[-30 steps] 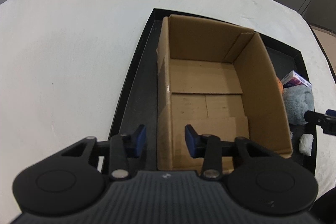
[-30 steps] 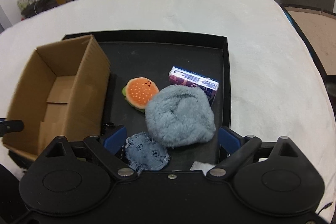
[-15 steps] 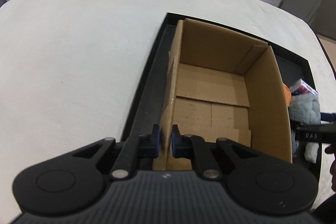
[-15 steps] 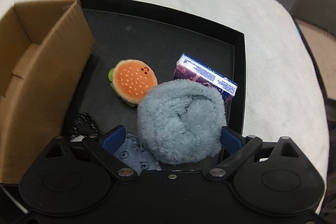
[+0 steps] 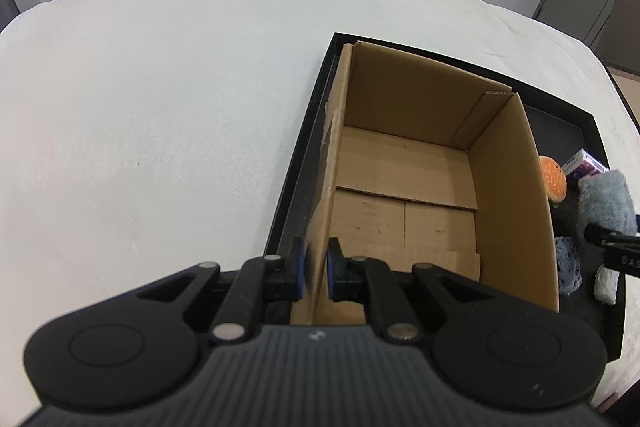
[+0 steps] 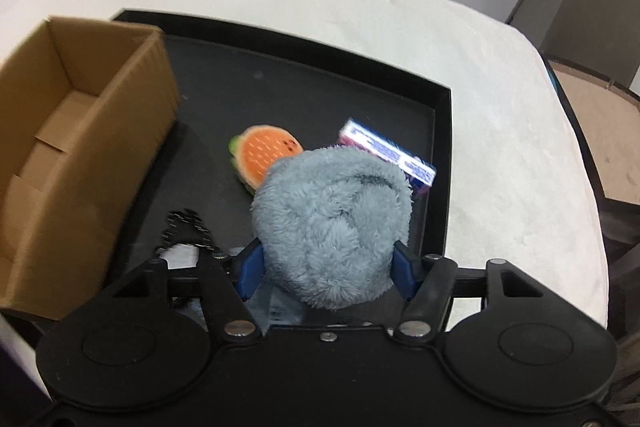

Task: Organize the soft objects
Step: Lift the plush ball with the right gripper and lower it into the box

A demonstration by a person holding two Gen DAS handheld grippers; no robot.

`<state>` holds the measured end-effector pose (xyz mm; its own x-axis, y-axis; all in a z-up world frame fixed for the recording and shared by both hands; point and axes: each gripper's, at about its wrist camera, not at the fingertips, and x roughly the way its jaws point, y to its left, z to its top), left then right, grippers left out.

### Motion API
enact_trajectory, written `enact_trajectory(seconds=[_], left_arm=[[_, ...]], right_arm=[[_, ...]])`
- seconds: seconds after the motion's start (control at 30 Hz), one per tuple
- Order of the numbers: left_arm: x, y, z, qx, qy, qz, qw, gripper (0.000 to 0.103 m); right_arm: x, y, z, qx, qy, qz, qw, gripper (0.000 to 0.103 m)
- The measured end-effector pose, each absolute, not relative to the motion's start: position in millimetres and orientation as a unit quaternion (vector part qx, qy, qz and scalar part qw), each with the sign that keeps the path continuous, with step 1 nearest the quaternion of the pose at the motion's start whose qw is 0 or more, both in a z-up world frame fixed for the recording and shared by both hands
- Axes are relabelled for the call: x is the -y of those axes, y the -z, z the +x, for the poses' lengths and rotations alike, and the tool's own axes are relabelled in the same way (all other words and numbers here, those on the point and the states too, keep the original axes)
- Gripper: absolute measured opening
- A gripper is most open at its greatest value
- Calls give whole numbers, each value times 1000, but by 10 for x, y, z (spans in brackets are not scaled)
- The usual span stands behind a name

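1. Left wrist view: left gripper [image 5: 314,273] is clamped on the near left wall of the cardboard box [image 5: 416,163], which sits in the black tray [image 5: 300,163]. Keep that pinch firm so the box stays put for loading. The box looks empty; its near floor is hidden behind the gripper body.
2. Right wrist view: right gripper [image 6: 326,269] jaws have just been closing, pads now against both sides of the blue fluffy plush [image 6: 332,231]. Squeeze until the pile compresses, then lift clear. The burger plush [image 6: 264,155] and carton [image 6: 388,151] are partly covered; the dark item beside the box is blurred.
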<state>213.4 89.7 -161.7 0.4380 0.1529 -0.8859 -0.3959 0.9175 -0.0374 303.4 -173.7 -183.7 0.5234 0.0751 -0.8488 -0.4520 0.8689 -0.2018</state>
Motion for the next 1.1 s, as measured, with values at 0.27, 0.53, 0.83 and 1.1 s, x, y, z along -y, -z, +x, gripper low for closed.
enact_trajectory(seconds=[0.27, 0.53, 0.83, 1.1], left_arm=[[-958, 1631, 2117, -508, -157, -114, 839, 9], [-926, 1639, 2140, -511, -161, -105, 838, 9], [-865, 1634, 2160, -513, -169, -87, 837, 9], [-897, 1616, 2188, -518, -167, -92, 834, 9]], right_arm=[[1587, 1513, 2838, -426, -182, -184, 867, 61], [1424, 1245, 2709, -385, -215, -181, 879, 61], [1264, 1060, 2635, -342, -273, -192, 878, 61], [1105, 925, 2588, -317, -314, -194, 874, 61]])
